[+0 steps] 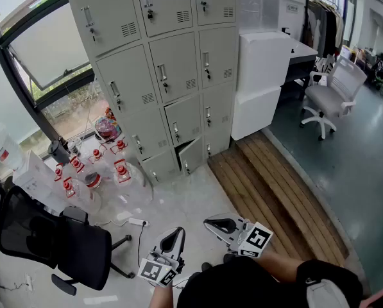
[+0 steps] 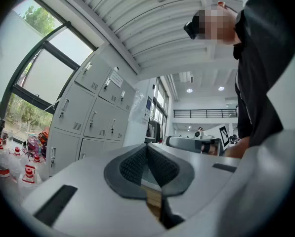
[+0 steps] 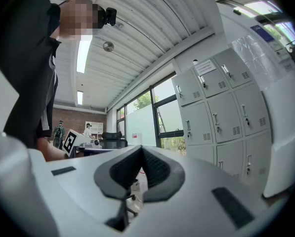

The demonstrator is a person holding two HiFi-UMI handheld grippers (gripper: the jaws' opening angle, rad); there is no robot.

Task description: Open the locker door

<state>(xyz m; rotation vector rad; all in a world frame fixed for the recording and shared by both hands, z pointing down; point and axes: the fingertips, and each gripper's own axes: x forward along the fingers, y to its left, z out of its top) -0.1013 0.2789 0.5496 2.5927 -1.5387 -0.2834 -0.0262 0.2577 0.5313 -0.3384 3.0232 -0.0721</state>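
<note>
window [image 1: 43, 50]: far left, beside the lockers, glass down to the floor
black office chair [image 1: 56, 236]: lower left, on the pale floor
red-capped bottles [image 1: 92, 169]: clustered on the floor between the window and the foot of the lockers
left hand-held gripper [image 1: 177, 231]: low in the head view, pointing toward the lockers; in the left gripper view [image 2: 147, 149] its pads meet at the tips with nothing between them
lockers [image 1: 159, 63]: grey bank, upright, handles on each door, well apart from both grippers
locker door [image 1: 191, 156]: bottom row, looks slightly ajar; the rest sit flush
right hand-held gripper [image 1: 212, 223]: just beside the left one; in the right gripper view [image 3: 141, 152] its pads are pressed together, empty
white cabinet [image 1: 262, 76]: against the lockers' right side
wooden platform [image 1: 268, 191]: slatted, on the floor right of the lockers
white office chair [image 1: 332, 95]: far right
</note>
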